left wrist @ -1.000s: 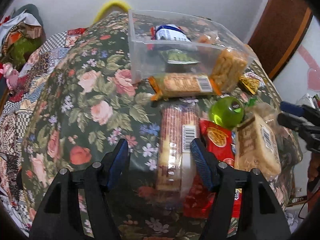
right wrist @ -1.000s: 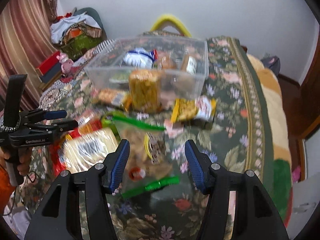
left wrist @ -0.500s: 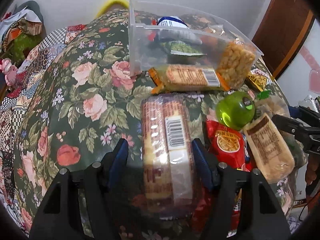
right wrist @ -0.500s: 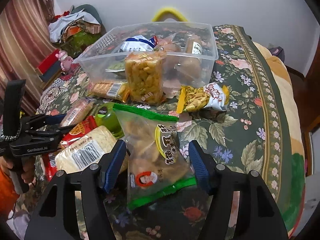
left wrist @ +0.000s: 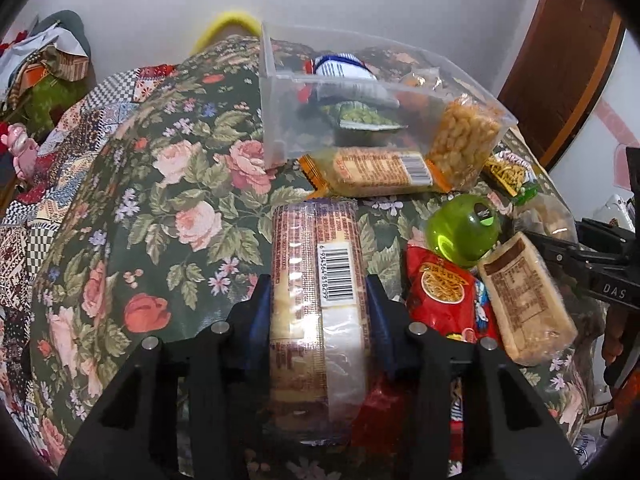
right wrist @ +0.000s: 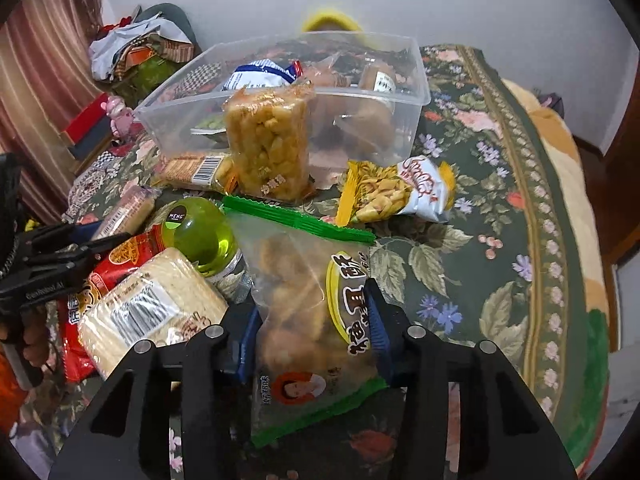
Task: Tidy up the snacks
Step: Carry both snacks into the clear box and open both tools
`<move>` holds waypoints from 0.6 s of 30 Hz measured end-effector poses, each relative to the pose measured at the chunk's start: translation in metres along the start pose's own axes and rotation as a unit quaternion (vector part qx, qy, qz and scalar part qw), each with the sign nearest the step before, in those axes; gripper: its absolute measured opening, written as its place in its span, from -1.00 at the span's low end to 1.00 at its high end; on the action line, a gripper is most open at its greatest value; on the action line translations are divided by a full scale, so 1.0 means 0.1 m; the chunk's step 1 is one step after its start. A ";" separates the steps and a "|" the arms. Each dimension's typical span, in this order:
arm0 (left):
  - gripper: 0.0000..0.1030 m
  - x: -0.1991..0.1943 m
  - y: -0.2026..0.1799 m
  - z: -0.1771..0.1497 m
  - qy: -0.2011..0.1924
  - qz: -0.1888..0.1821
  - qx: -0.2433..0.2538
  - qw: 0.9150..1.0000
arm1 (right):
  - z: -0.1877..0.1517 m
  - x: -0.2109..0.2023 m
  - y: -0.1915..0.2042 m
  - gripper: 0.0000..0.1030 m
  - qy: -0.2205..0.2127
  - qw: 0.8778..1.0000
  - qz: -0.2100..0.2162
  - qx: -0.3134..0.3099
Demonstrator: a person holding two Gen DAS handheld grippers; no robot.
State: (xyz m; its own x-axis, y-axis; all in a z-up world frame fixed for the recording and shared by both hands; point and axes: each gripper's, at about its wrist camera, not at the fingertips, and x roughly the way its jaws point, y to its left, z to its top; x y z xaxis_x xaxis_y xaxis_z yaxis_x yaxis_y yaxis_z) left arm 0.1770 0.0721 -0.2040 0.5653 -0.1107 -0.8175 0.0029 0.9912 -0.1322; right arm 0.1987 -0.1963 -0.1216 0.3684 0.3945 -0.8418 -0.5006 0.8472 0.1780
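Snacks everywhere, two grippers, one clear bin (left wrist: pixel 276 120) at the top of the frame on the floral cloth (left wrist: pixel 160 208).

Left gripper (left wrist: pixel 318 304) is closing, blue pads already against one long cracker pack (left wrist: pixel 316 292), barcode up, bottom centre. Right gripper (right wrist: pixel 312 316) is closing on one green-edged clear pastry bag (right wrist: pixel 304 280), bottom centre. Roughly six more packets plus one green ball (left wrist: pixel 464 234) lie loose below the bin.

Peanut brittle pack (right wrist: pixel 267 142) leans on the bin (right wrist: pixel 416 92) — noodle snack bag (right wrist: pixel 400 192) just right.
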 end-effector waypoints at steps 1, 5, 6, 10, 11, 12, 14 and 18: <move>-0.13 -0.04 0.00 0.00 -0.004 0.000 0.001 1.000 | -0.01 -0.02 0.00 -0.19 -0.002 1.000 -0.002 -0.001; -0.12 -0.20 -0.02 0.02 -0.019 0.004 0.004 1.000 | -0.01 -0.14 -0.04 -0.20 -0.012 1.000 0.000 0.001; -0.13 -0.25 -0.02 0.03 -0.023 0.004 0.004 1.000 | 0.00 -0.17 -0.04 -0.20 -0.015 1.000 0.001 0.002; -0.13 -0.41 -0.02 0.08 -0.041 0.004 -0.001 0.999 | 0.06 -0.32 -0.04 -0.20 -0.033 0.999 0.000 0.005; -0.13 -0.45 -0.02 0.11 -0.046 0.005 -0.002 0.999 | 0.08 -0.36 -0.04 -0.20 -0.039 0.999 -0.002 0.004; -0.13 -0.48 -0.03 0.13 -0.050 0.005 -0.002 0.999 | 0.11 -0.41 -0.04 -0.20 -0.046 0.999 -0.002 0.004; -0.13 -0.56 -0.03 0.19 -0.062 0.005 -0.003 0.998 | 0.16 -0.47 -0.03 -0.20 -0.056 0.998 -0.003 0.004; -0.13 -0.68 -0.06 0.35 -0.088 0.001 -0.002 0.996 | 0.30 -0.58 -0.02 -0.20 -0.079 0.997 -0.006 0.001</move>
State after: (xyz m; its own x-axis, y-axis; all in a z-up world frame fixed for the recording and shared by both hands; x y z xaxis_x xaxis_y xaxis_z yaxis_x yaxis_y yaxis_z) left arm 0.1675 0.0765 -0.1275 0.7017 -0.0942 -0.7062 -0.0016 0.9910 -0.1337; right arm 0.2019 -0.2104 -0.0579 0.4927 0.4356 -0.7533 -0.4934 0.8529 0.1704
